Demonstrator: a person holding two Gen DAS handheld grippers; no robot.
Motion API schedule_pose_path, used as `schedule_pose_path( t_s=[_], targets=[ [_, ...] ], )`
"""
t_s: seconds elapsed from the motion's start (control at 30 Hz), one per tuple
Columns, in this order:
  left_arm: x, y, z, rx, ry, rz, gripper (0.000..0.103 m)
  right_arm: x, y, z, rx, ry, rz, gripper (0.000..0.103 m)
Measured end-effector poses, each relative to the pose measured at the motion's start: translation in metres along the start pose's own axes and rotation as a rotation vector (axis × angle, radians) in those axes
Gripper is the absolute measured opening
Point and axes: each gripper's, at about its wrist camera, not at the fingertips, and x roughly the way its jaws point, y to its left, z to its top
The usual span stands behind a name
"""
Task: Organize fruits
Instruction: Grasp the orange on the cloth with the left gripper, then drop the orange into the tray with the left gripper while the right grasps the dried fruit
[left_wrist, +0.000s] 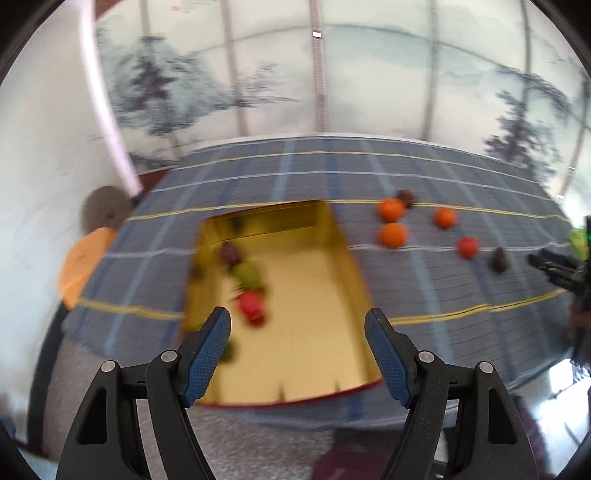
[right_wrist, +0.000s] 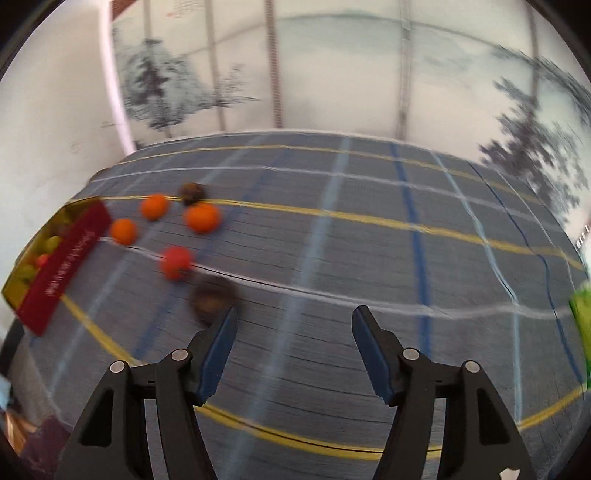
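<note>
A gold-lined box (left_wrist: 314, 295) with red outer walls (right_wrist: 66, 258) lies on the checked cloth. Inside it are a dark fruit (left_wrist: 229, 253), a green fruit (left_wrist: 246, 275) and a red fruit (left_wrist: 252, 306). My left gripper (left_wrist: 297, 325) hangs open over the box's near end, nothing between its fingers. Loose on the cloth are three orange fruits (right_wrist: 202, 218), a red fruit (right_wrist: 176, 262) and two dark brown fruits (right_wrist: 214, 297). My right gripper (right_wrist: 293, 323) is open above bare cloth; the nearer brown fruit lies just beyond its left fingertip (right_wrist: 227, 321).
The blue-grey checked tablecloth (right_wrist: 369, 258) covers the table, with a painted screen wall behind. A green object (right_wrist: 581, 325) sits at the table's right edge. An orange cushion (left_wrist: 83, 266) lies off the table's left side. The other gripper shows dark at the left wrist view's right edge (left_wrist: 557, 267).
</note>
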Motion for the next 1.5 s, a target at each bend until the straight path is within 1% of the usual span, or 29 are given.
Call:
schedule_pose_path(
  t_s=[0.03, 0.1, 0.17, 0.23, 0.3, 0.37, 0.47, 0.5, 0.6, 0.63, 0.67, 0.7, 0.73, 0.77, 0.83, 0.9, 1.0, 1.1, 1.2, 1.27, 1.33, 1.4, 1.5],
  targets=[
    [0.006, -0.012, 0.010, 0.010, 0.013, -0.053, 0.076, 0.001, -0.010, -0.003, 0.027, 0.001, -0.001, 0.062],
    [0.017, -0.033, 0.027, 0.039, 0.027, -0.100, 0.076, 0.005, -0.029, -0.008, 0.077, 0.000, 0.013, 0.062],
    [0.031, -0.053, 0.044, 0.074, 0.043, -0.126, 0.076, 0.008, -0.041, -0.011, 0.127, -0.003, 0.046, 0.062],
    [0.049, -0.068, 0.061, 0.098, 0.048, -0.163, 0.075, 0.006, -0.045, -0.010, 0.143, -0.019, 0.068, 0.065],
    [0.075, -0.084, 0.076, 0.114, 0.084, -0.198, 0.075, 0.005, -0.045, -0.011, 0.148, -0.020, 0.095, 0.065],
    [0.098, -0.095, 0.086, 0.141, 0.112, -0.218, 0.075, 0.002, -0.045, -0.014, 0.152, -0.032, 0.116, 0.066],
    [0.132, -0.109, 0.096, 0.196, 0.159, -0.162, 0.071, 0.001, -0.046, -0.015, 0.154, -0.046, 0.149, 0.068],
    [0.140, -0.110, 0.097, 0.201, 0.176, -0.152, 0.070, 0.000, -0.048, -0.016, 0.156, -0.047, 0.156, 0.068],
    [0.163, -0.111, 0.102, 0.197, 0.220, -0.147, 0.070, -0.002, -0.048, -0.017, 0.164, -0.059, 0.184, 0.068],
    [0.173, -0.111, 0.103, 0.194, 0.245, -0.138, 0.069, -0.002, -0.048, -0.017, 0.164, -0.063, 0.192, 0.068],
    [0.180, -0.112, 0.102, 0.188, 0.269, -0.134, 0.066, -0.002, -0.048, -0.017, 0.163, -0.064, 0.198, 0.068],
    [0.187, -0.112, 0.100, 0.183, 0.287, -0.136, 0.053, -0.002, -0.047, -0.017, 0.161, -0.063, 0.205, 0.068],
    [0.196, -0.113, 0.099, 0.177, 0.321, -0.144, 0.045, -0.002, -0.047, -0.017, 0.162, -0.063, 0.207, 0.068],
    [0.203, -0.113, 0.097, 0.174, 0.346, -0.142, 0.040, -0.002, -0.047, -0.017, 0.162, -0.063, 0.212, 0.068],
    [0.207, -0.110, 0.095, 0.153, 0.334, -0.138, 0.039, -0.002, -0.048, -0.017, 0.163, -0.066, 0.220, 0.068],
    [0.206, -0.109, 0.095, 0.147, 0.333, -0.140, 0.037, -0.003, -0.049, -0.018, 0.166, -0.068, 0.224, 0.069],
    [0.189, -0.105, 0.090, 0.080, 0.314, -0.176, 0.037, -0.003, -0.049, -0.018, 0.167, -0.067, 0.223, 0.070],
    [0.155, -0.109, 0.077, 0.039, 0.262, -0.224, 0.037, -0.001, -0.047, -0.017, 0.162, -0.059, 0.216, 0.072],
    [0.125, -0.113, 0.062, 0.029, 0.238, -0.263, 0.037, -0.001, -0.045, -0.017, 0.151, -0.054, 0.199, 0.072],
    [0.104, -0.116, 0.050, 0.039, 0.220, -0.268, 0.037, -0.001, -0.041, -0.016, 0.130, -0.053, 0.185, 0.072],
    [0.087, -0.116, 0.042, 0.040, 0.208, -0.280, 0.037, -0.001, -0.033, -0.014, 0.090, -0.048, 0.209, 0.072],
    [0.074, -0.113, 0.037, 0.029, 0.203, -0.291, 0.037, -0.001, -0.017, -0.007, 0.039, -0.036, 0.262, 0.072],
    [0.058, -0.104, 0.030, -0.001, 0.200, -0.298, 0.037, 0.004, 0.012, 0.005, -0.065, -0.014, 0.290, 0.072]
  ],
)
